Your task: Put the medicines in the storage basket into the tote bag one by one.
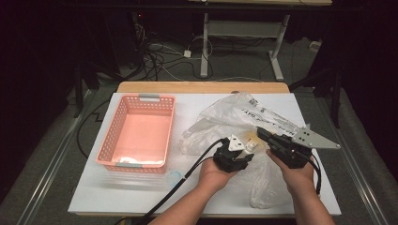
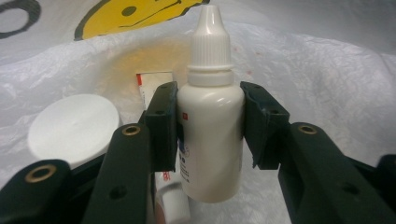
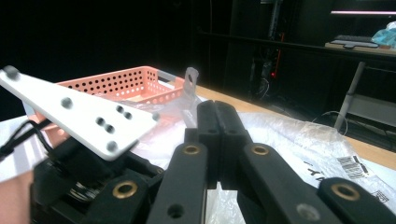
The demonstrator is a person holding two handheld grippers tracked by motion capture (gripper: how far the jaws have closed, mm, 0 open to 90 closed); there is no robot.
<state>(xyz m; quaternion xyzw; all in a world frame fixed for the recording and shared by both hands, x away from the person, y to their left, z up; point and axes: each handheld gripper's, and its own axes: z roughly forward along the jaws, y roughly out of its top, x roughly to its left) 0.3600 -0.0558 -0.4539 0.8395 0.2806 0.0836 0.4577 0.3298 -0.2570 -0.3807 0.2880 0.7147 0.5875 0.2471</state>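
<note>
A pink basket [image 1: 136,133] sits on the left side of the white table [image 1: 94,187]. It has nothing in it. It looks ready for things to be dropped in.

Just right of the basket is a crinkly clear plastic bag [image 1: 225,117]. It lies open on the table, and small things can be seen inside it, like a round white lid [image 2: 72,128] and a little box with a red edge [image 2: 152,81].

The left gripper [image 1: 237,152] is near the middle of the table, over the bag. Its two black jaws squeeze a small white bottle [image 2: 210,121] from both sides. The bottle has a pointy white cap and stands straight up between the jaws. The jaws hold it by the fat part, probably so it does not slip out. I think the bottle is meant to go to the basket next.

The right gripper [image 1: 263,133] is just to the right of the left one. Its jaws are pressed tight together and seem to pinch the edge of the bag. That likely keeps the bag in place and open, so the other hand can pull things out easily.
</note>
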